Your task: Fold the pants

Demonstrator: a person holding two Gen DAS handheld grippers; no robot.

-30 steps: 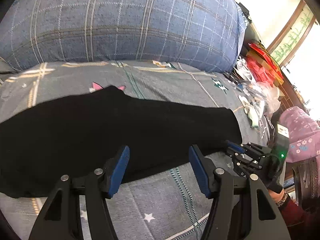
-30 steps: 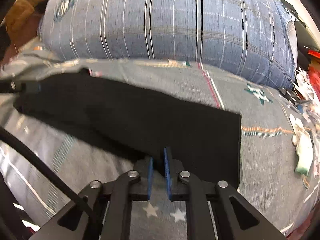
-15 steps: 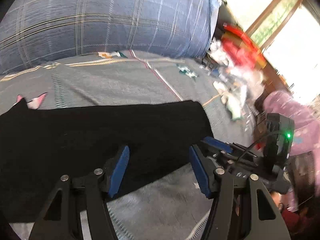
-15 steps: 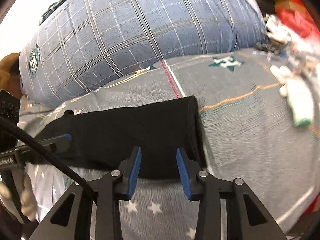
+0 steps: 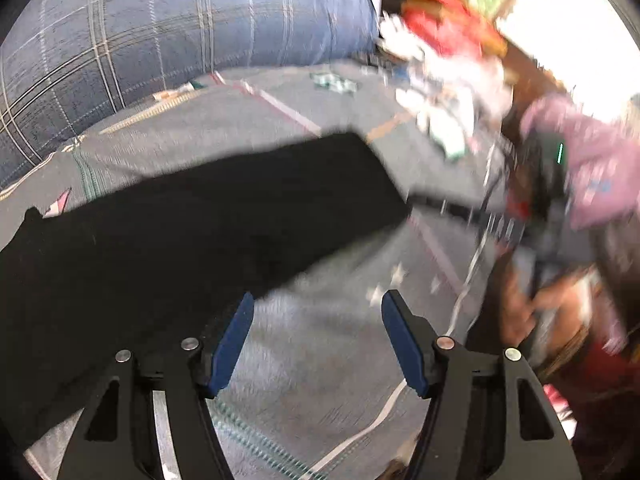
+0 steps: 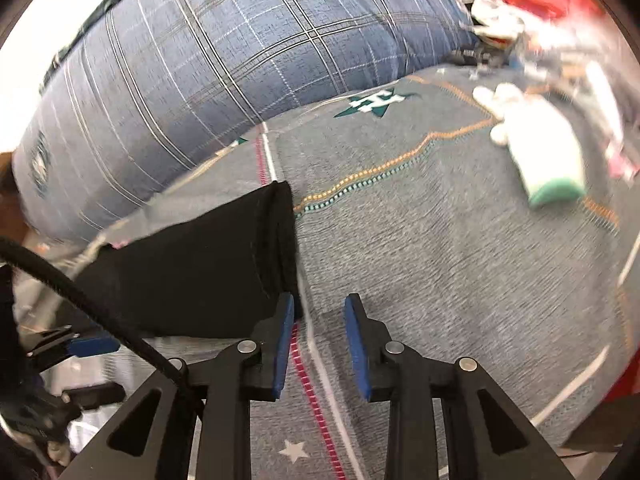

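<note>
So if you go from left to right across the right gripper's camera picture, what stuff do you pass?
Black cable → black pants → red and white stripe on the bedspread → green star patch → white and green cloth.

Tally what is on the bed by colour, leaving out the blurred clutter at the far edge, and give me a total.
Black: 1, the pants
Blue plaid: 1, the big pillow
White with a green end: 1, a small item on the bedspread
Total: 3
</note>
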